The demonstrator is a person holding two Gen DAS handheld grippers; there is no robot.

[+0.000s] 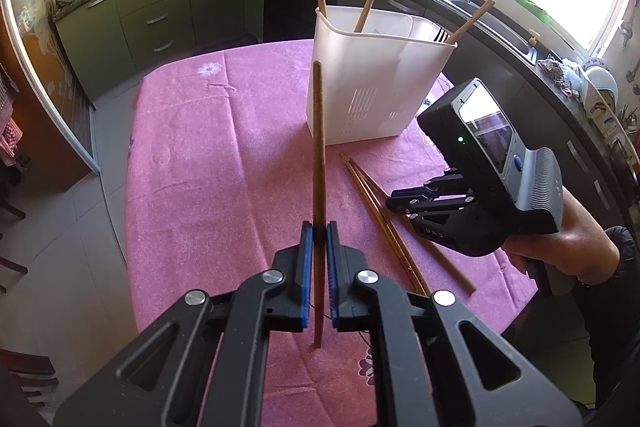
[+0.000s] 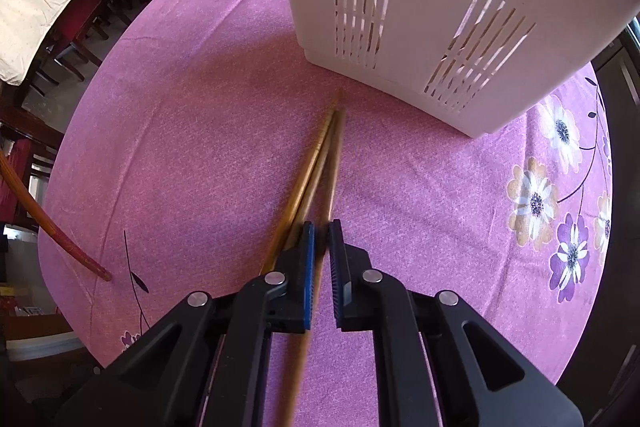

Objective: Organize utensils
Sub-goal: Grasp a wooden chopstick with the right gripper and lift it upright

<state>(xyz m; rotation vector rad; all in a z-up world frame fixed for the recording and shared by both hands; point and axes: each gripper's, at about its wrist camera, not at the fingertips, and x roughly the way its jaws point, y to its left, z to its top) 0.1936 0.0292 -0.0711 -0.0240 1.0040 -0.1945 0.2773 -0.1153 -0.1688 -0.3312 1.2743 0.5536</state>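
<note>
My left gripper (image 1: 319, 233) is shut on a dark wooden chopstick (image 1: 319, 147) and holds it upright above the pink tablecloth (image 1: 224, 147). A white slotted utensil holder (image 1: 376, 83) stands behind it with three chopsticks (image 1: 368, 3) leaning inside. Three more chopsticks (image 1: 384, 223) lie flat on the cloth near the holder. My right gripper (image 2: 321, 227) is low over these lying chopsticks (image 2: 316, 163), its jaws nearly closed around one of them (image 2: 334, 163), which looks blurred. The holder (image 2: 440, 7) is just ahead of it. The left gripper's chopstick tip (image 2: 76, 251) shows at the left.
The round table's edge (image 1: 132, 187) drops to a tiled floor on the left. Green kitchen cabinets (image 1: 160, 7), a stove with a wok and a sink counter (image 1: 500, 15) ring the room. Dark chairs (image 2: 68, 39) stand beyond the table.
</note>
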